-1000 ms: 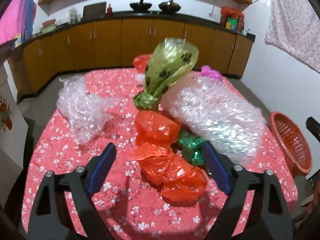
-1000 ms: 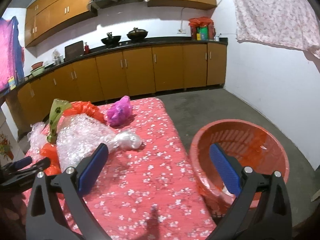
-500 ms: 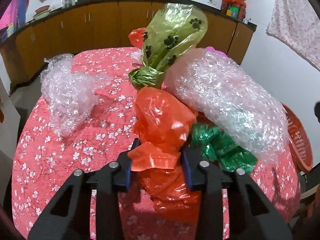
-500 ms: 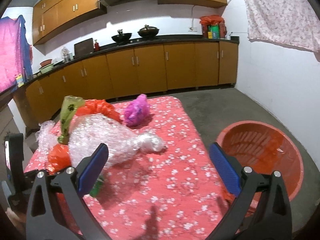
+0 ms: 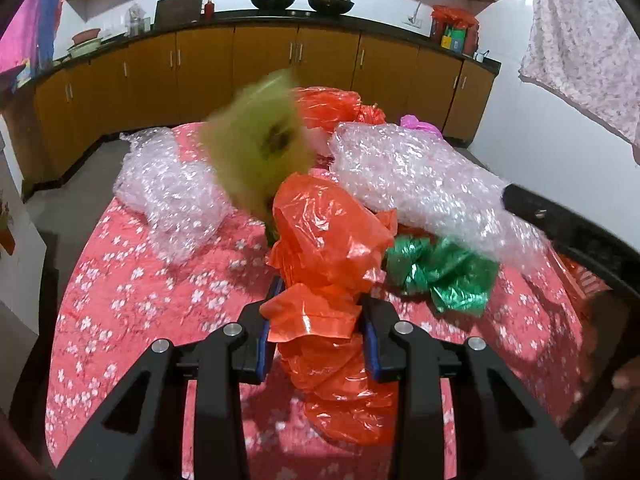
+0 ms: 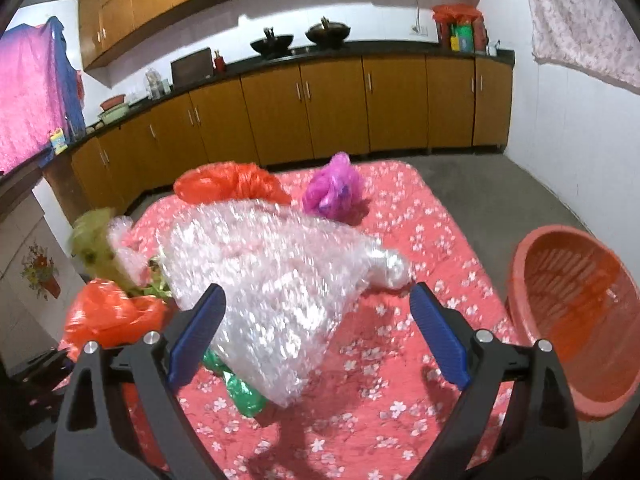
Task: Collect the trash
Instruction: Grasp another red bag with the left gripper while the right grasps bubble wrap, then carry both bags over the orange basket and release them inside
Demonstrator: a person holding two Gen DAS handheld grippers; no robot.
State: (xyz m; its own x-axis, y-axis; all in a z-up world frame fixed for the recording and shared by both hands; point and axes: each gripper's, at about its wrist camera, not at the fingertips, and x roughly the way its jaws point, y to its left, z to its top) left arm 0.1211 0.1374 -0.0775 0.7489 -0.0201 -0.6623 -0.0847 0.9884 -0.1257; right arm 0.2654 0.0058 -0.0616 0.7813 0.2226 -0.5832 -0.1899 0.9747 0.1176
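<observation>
**Left jaws clamped on an orange bag, right jaws closing around bubble wrap**

Here, nearest the left camera, the left gripper (image 5: pixel 318 334) has its blue pads pressed narrow against a crumpled orange bag (image 5: pixel 328 240), which bulges up above the fingers and trails down below them onto the table (image 5: pixel 120 320), covered in a red cloth with white flowers. Just right of the bag lies a green wad (image 5: pixel 440 276) of shiny plastic, touching the orange plastic's edge. Behind the bag a yellow-green bag (image 5: pixel 256 148) stands blurred, tilted to the left. To the left sits a small bubble wrap (image 5: pixel 172 192); to the right a big bubble wrap (image 5: pixel 420 184) stretches across the table over the green wad. A second orange bag (image 5: pixel 332 104) and a bit of pink bag (image 5: pixel 416 122) show behind it.

From the right camera, the right gripper (image 6: pixel 318 336) stands wide, its jaws closing, with the near end of the big bubble wrap (image 6: pixel 272 280) between the fingers; the left pad looks close to the wrap, the right pad well clear of it. The green wad (image 6: pixel 244 392) peeks out under the wrap. Farther back lie the second orange bag (image 6: pixel 228 186) and the pink bag (image 6: pixel 332 188). An orange basket (image 6: pixel 580 312) sits beside the table on the right, on the floor. Brown cabinets (image 6: pixel 320 112) and a dark counter with two woks line the far wall
</observation>
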